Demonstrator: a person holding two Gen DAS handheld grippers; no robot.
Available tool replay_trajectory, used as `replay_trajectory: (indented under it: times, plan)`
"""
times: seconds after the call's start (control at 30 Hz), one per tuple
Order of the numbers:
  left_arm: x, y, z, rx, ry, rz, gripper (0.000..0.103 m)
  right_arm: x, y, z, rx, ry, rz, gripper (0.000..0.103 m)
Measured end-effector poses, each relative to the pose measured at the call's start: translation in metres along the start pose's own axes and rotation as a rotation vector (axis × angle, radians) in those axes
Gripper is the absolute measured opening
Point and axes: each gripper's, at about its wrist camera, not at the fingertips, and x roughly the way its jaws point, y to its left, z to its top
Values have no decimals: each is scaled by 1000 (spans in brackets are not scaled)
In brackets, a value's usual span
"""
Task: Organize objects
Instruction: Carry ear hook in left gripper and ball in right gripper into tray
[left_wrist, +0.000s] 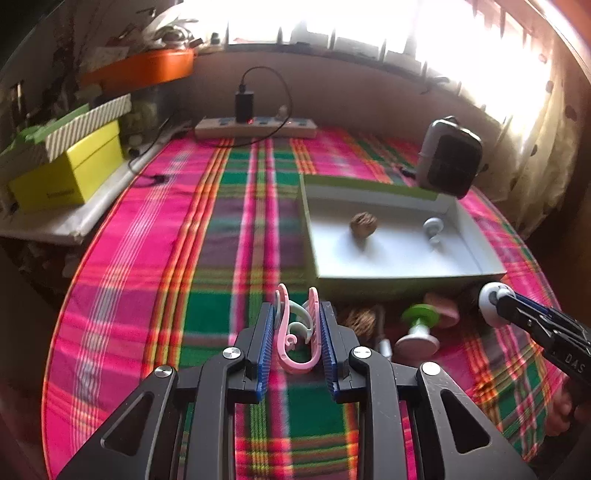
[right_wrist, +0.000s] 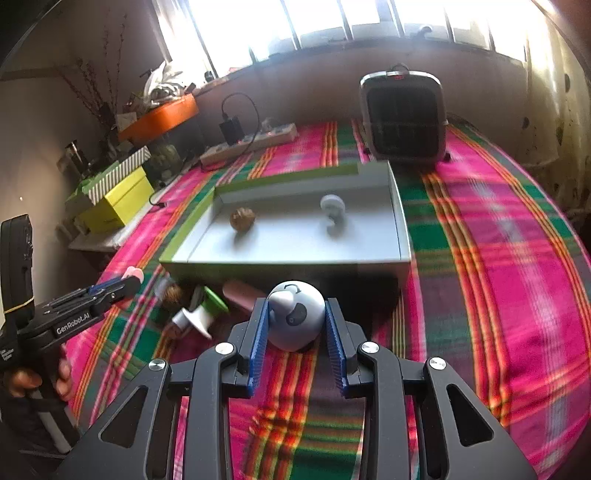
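Note:
My left gripper (left_wrist: 297, 308) is shut on a pink plastic hook (left_wrist: 286, 332) nested with a pale green one (left_wrist: 301, 312), held a little above the plaid cloth. In the right wrist view it shows at the left (right_wrist: 127, 284), with a hand on its handle. My right gripper (right_wrist: 296, 304) is shut on a grey-white ball-shaped gadget (right_wrist: 295, 321) just in front of the white box with a green rim (right_wrist: 288, 262). That box (left_wrist: 399, 284) holds a walnut (left_wrist: 364, 224) and a white knob-like hook (left_wrist: 433, 229).
Before the box lie a green-and-white suction piece (left_wrist: 419, 325), another walnut (left_wrist: 360, 319) and a pink item (left_wrist: 443, 308). A small heater (right_wrist: 402, 118) stands behind the box, a power strip (right_wrist: 251, 144) at the back, a yellow box (right_wrist: 114, 206) at the left.

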Motion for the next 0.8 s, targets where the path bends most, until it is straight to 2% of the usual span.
replay_trajectory:
  times: [0.2, 0.4, 0.6, 0.8]
  plan:
    - [4, -14, 17, 40, -15, -44, 22, 1, 3, 24, -25, -27, 12, 31]
    - [20, -23, 33, 54, -4, -81, 22, 20, 7, 54, -45, -17, 43, 31]
    - [38, -31, 42, 79, 21, -100, 22, 48, 7, 80, -41, 12, 74, 31]
    - [57, -33, 51, 84, 41, -102, 22, 82, 7, 92, -40, 83, 99, 31]
